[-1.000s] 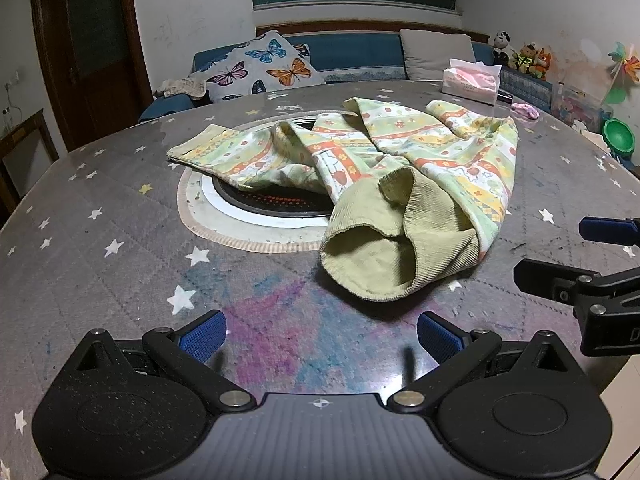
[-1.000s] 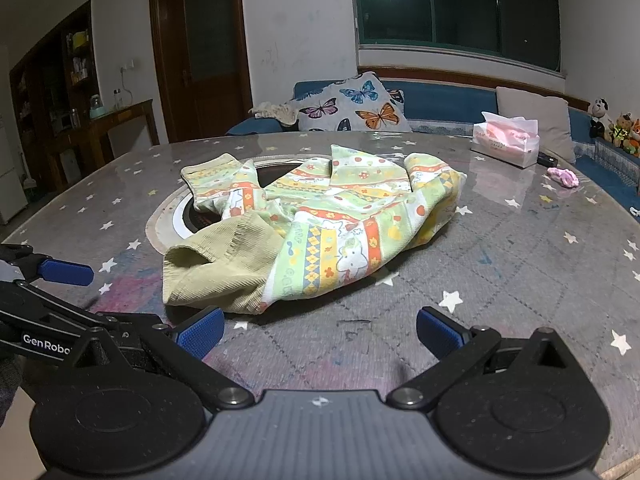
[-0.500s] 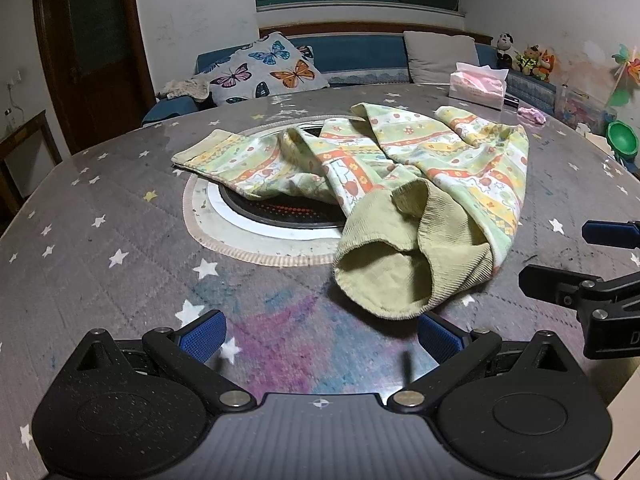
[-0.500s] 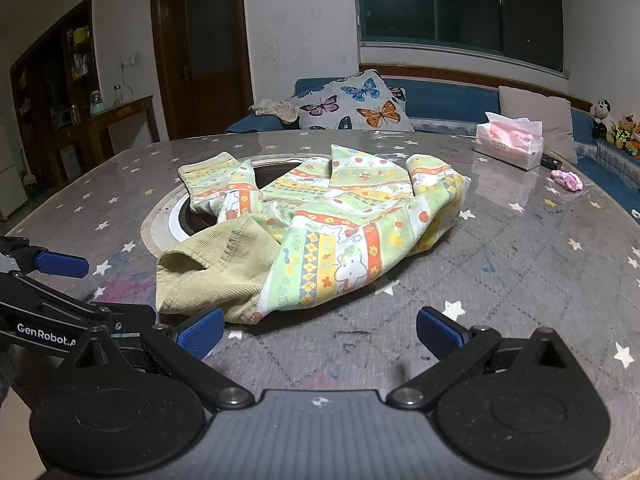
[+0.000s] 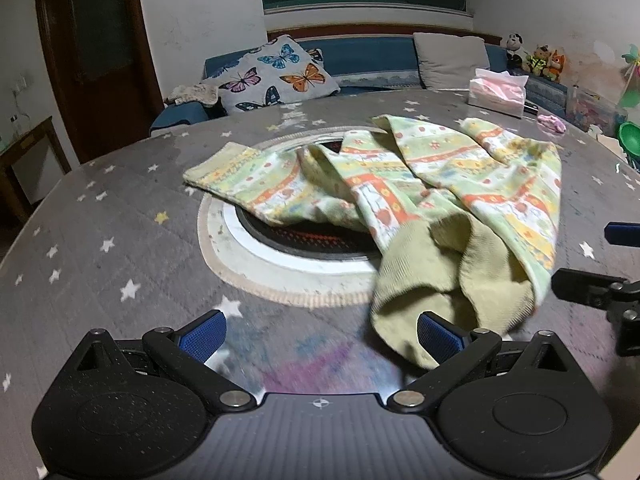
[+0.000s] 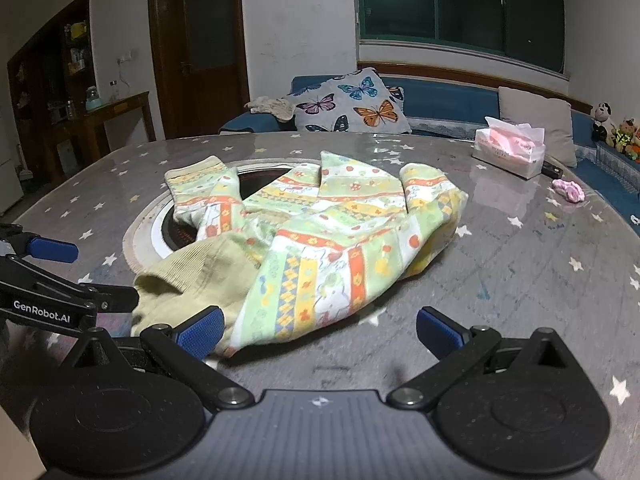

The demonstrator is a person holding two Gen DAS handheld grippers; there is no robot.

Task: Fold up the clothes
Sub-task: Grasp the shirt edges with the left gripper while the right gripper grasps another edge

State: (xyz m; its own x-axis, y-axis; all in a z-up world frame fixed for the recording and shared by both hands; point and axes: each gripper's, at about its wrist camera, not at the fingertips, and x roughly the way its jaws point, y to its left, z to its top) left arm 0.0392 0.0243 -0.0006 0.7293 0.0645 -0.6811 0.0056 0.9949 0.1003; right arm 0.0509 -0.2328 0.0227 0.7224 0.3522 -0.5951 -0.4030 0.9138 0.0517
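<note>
Left gripper [image 5: 322, 330] low over table [image 5: 100, 240], jaws apart, ribbed hem at right fingertip. Right gripper [image 6: 320, 330] likewise apart beside it. Garment [image 6: 320, 240] crumpled mid-table, striped green print, partly over round inset.

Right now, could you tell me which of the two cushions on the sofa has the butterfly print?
The butterfly cushion is the one toward the door end of the sofa, covered in coloured butterflies; the plain beige cushion behind the tissue box has no print.

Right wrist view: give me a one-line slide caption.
Open right gripper nears the crumpled patterned garment on the star-print table, with the left gripper alongside.
</note>
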